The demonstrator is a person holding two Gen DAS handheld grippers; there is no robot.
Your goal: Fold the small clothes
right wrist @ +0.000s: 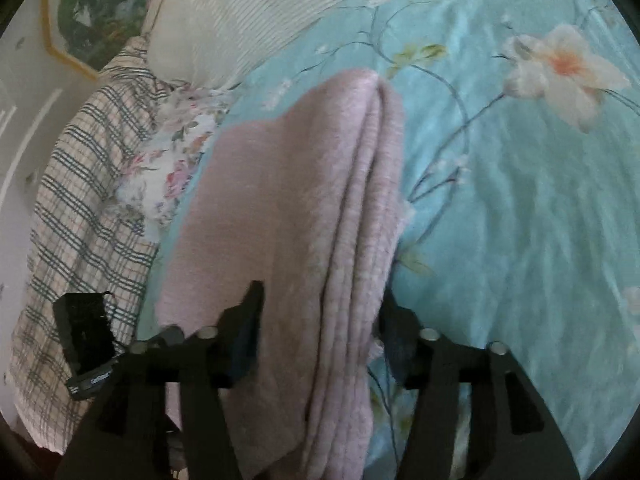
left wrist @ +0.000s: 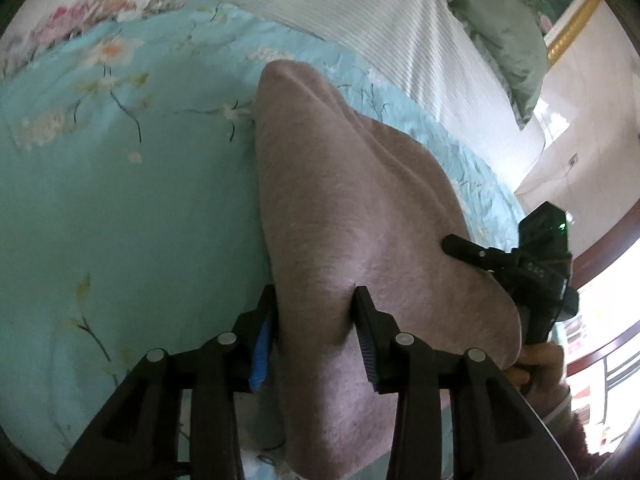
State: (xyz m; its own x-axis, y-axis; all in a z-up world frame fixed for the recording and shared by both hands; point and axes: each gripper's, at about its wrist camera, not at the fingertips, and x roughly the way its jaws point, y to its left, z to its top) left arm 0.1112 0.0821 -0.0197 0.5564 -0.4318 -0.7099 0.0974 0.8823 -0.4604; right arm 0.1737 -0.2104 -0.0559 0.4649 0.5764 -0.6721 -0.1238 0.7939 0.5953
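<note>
A small dusty-pink knit garment [left wrist: 344, 208] hangs folded over the bed, held up between both grippers. My left gripper [left wrist: 316, 300] is shut on one end of it, cloth bunched between the fingers. My right gripper [right wrist: 320, 300] is shut on the other end of the pink garment [right wrist: 312, 184], which shows several stacked layers along its right edge. The right gripper also shows in the left wrist view [left wrist: 532, 264], at the garment's right side, with a hand below it.
A teal floral bedspread [left wrist: 120, 200] lies under the garment and also fills the right wrist view [right wrist: 520, 200]. A white ribbed pillow [left wrist: 400, 20] and green cloth [left wrist: 500, 20] lie at the head. A plaid cloth [right wrist: 80, 200] lies at the bed's left.
</note>
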